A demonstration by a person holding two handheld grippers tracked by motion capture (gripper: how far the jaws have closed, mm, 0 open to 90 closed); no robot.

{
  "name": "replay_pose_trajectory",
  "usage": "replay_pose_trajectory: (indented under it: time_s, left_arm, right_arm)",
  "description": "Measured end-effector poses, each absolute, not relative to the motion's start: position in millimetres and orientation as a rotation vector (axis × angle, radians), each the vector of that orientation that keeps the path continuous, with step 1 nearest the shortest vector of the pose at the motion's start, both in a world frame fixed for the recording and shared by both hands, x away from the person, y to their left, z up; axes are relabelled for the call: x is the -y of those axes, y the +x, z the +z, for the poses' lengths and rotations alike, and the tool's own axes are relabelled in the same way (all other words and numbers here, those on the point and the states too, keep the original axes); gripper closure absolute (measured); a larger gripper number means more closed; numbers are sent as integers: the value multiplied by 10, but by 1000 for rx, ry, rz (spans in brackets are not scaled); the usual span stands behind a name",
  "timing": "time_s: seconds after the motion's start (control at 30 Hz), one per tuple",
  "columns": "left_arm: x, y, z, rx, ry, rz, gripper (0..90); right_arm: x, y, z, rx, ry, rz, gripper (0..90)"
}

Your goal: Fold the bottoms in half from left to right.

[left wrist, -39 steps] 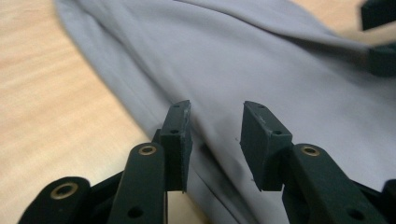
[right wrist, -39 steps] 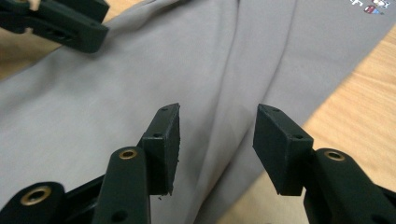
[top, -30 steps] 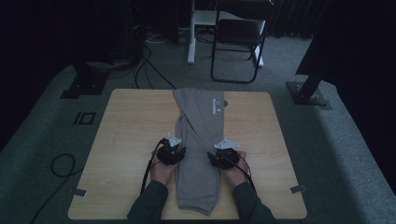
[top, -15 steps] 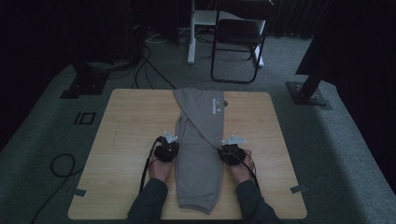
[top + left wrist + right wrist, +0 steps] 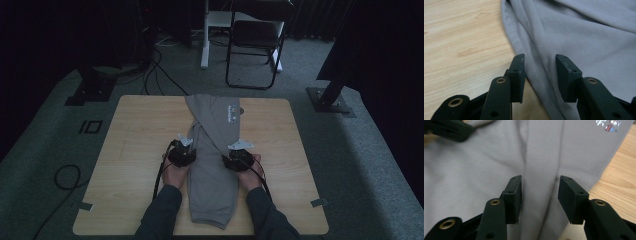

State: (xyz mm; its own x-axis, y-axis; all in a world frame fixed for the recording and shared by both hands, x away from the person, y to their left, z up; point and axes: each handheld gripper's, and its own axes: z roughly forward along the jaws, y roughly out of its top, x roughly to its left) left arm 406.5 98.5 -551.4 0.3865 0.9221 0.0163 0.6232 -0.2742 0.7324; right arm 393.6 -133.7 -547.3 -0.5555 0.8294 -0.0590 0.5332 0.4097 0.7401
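A grey folded garment [image 5: 212, 175] lies lengthwise down the middle of the wooden table [image 5: 135, 130], with a small printed logo [image 5: 231, 111] near its far end. My left gripper [image 5: 186, 150] sits at the garment's left edge. Its jaws have just been opening and now stand open [image 5: 540, 58], astride a fold of the cloth [image 5: 586, 32] without pressing it. My right gripper [image 5: 235, 156] is at the right edge. It too has just been opening and is now open [image 5: 540, 180] over a crease in the garment [image 5: 474, 170]. The logo [image 5: 609, 125] lies beyond it.
The left gripper's jaw [image 5: 449, 128] shows across the cloth in the right gripper view. Behind the table stand a folding chair [image 5: 255, 45] and a white desk leg [image 5: 205, 35]. Black stand bases [image 5: 330, 100] and cables [image 5: 65, 175] lie on the floor.
The right gripper drifted slightly outward to the right half a second ago and has come back to the garment's edge. The left hand has stayed where it was.
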Motion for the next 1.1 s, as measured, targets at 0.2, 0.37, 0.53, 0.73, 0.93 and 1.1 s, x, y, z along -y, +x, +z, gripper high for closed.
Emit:
replay_pose_trajectory:
  time_s: [0.2, 0.37, 0.53, 0.73, 0.93, 1.1]
  left_arm:
    - [-1042, 4077, -5504, -1352, 1984, 550, 865]
    - [-1103, 3926, -5502, -1343, 1984, 504, 866]
    - [-1155, 3653, -5510, -1312, 1986, 452, 865]
    - [-1157, 3360, -5518, -1277, 1999, 439, 864]
    - [-1142, 3079, -5518, -1249, 2017, 422, 859]
    - [-1121, 3143, -5499, -1232, 2038, 493, 693]
  right_arm:
    - [1430, 4016, -5520, -2249, 1266, 998, 688]
    - [1507, 3919, -5517, -2278, 1256, 1018, 724]
    - [1573, 3724, -5510, -2313, 1228, 1021, 727]
    - [1648, 3485, -5505, -2347, 1208, 1034, 738]
    - [1706, 3254, -5471, -2409, 1213, 1017, 809]
    - [1571, 3226, -5451, -2396, 1105, 921, 693]
